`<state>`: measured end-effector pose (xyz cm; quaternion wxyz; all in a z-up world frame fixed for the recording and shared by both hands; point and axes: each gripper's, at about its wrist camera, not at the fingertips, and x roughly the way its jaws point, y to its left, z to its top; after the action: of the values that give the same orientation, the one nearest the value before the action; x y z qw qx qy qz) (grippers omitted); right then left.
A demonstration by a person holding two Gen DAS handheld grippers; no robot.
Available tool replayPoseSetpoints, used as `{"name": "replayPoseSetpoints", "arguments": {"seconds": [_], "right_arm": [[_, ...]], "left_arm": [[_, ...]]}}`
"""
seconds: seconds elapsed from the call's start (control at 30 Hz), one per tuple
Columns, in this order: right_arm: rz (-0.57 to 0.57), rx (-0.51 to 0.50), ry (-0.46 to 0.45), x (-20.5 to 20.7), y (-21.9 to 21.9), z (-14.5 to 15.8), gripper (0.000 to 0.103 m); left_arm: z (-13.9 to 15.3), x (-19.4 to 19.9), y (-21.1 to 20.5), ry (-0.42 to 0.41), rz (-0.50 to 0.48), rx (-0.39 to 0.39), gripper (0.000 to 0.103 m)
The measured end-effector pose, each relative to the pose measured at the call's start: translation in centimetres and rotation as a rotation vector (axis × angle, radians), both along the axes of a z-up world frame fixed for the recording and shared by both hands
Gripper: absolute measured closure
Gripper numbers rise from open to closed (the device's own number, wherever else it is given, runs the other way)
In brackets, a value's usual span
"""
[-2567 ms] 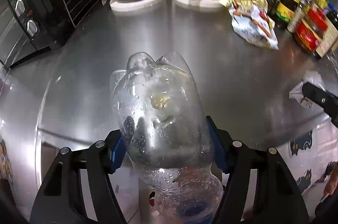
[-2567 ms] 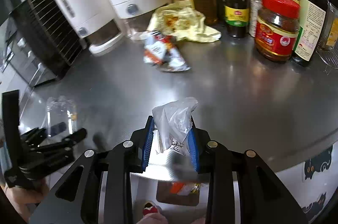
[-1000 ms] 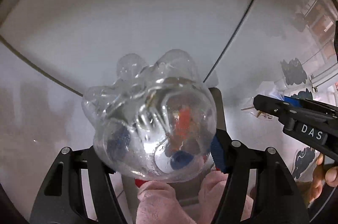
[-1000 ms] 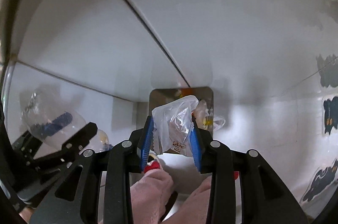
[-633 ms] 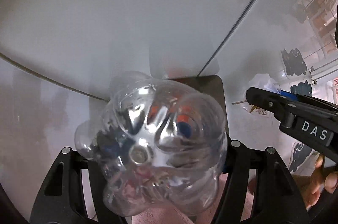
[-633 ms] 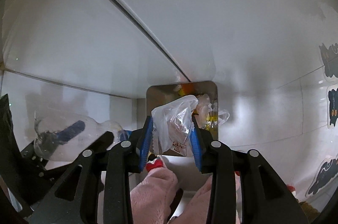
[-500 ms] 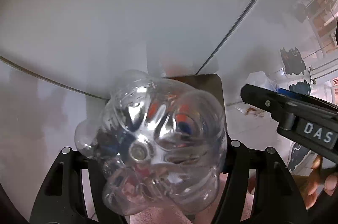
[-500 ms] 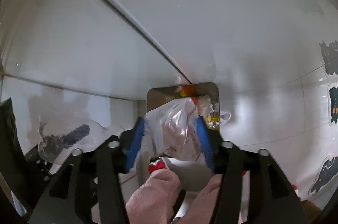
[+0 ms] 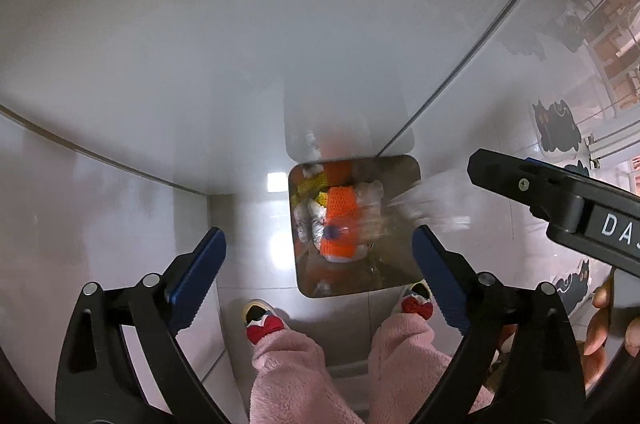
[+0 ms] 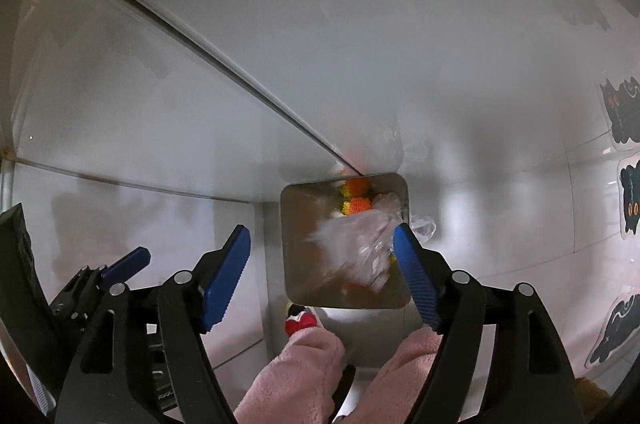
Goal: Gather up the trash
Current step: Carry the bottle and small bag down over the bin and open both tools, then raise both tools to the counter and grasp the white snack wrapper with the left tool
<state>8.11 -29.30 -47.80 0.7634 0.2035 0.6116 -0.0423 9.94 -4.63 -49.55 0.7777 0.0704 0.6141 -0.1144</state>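
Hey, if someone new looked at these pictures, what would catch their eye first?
Probably the square steel trash bin on the floor, with bright orange and yellow knitted scraps inside. Above it both hand-held grippers, left and right, have just been opening, a blurred clear plastic bag dropping binward.

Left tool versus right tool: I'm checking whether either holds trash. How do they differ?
The left tool has nothing between its pads; the right tool has a blurred plastic bag beside one pad. Under the left tool a clear bottle lies in the bin; at the right tool the bag is falling above it. Both point down, jaws just opened, gripping nothing.
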Motion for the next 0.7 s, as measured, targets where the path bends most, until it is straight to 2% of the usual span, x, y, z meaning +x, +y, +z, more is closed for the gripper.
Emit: {"name": "replayPoseSetpoints", "arguments": {"seconds": [0.1,0.23,0.3,0.47,0.7], "right_arm": [[-0.007,-0.003,-0.012,-0.2,0.2,0.6,0.018],[-0.011,-0.013,-0.026,-0.3,0.5,1.8,0.015],[-0.013,-0.017,-0.034,-0.6,0.4,2.7,0.004],[-0.018,-0.021,-0.038,-1.4,0.2,5.2,0.004],[0.006,-0.026,-0.095,-2.7,0.3,10.6,0.004]], "left_arm": [[0.7,-0.1,0.0,-0.009,0.001,0.006,0.012],[1.5,-0.3,-0.1,-0.015,-0.002,0.013,0.011],[2.1,-0.4,0.0,-0.021,0.0,0.011,0.009],[5.0,-0.8,0.6,-0.055,-0.01,-0.005,0.008],[10.4,-1.7,2.1,-0.107,-0.009,-0.023,0.008]]}}
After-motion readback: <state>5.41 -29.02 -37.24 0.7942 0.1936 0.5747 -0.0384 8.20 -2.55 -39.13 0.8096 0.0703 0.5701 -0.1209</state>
